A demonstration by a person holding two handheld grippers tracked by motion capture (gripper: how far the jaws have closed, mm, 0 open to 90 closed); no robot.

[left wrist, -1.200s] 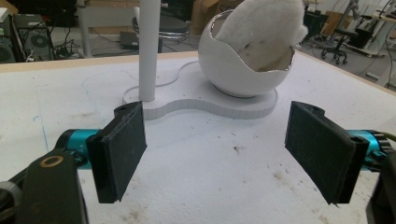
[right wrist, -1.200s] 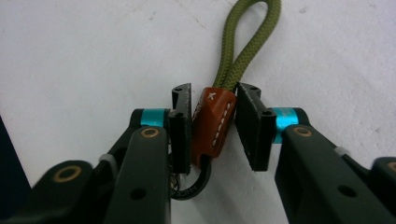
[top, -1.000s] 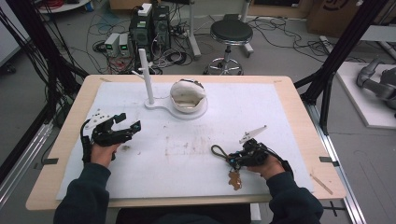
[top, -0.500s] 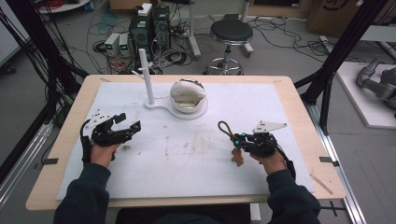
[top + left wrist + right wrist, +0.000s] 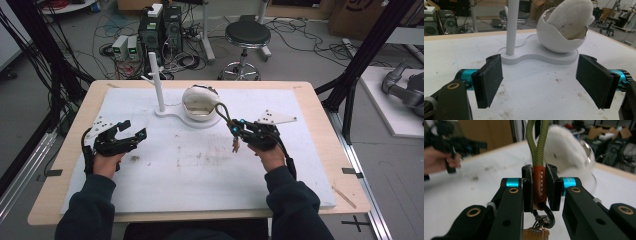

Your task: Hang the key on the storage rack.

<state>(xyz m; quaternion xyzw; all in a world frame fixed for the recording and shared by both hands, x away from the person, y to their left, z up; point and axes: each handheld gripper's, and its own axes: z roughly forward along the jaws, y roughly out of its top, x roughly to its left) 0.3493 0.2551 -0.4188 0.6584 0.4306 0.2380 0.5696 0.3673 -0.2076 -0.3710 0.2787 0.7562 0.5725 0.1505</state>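
Gripping a brown leather sleeve between its two black jaws, the right tool is clamped on a keychain whose olive-green cord loop rises straight up out of the grip in the right gripper view. Below the jaws a dark metal hook curls out of the sleeve, with a small ring and a tan leather tag hanging under it. In the high view this tool sits right of centre over the white mat, its cord loop arching up toward the white bowl, and the tag dangles below it just above the mat; whether the tag touches the surface I cannot tell. The bowl stands on a flat white base at the far middle of the bench, beside an upright white post on the same base. The left gripper view shows the bowl with something white and soft resting in it. The left tool is held low over the left part of the mat, well apart from the right one, with its jaws spread wide and nothing between them. The mat carries dark smudges and scuffs near its middle.
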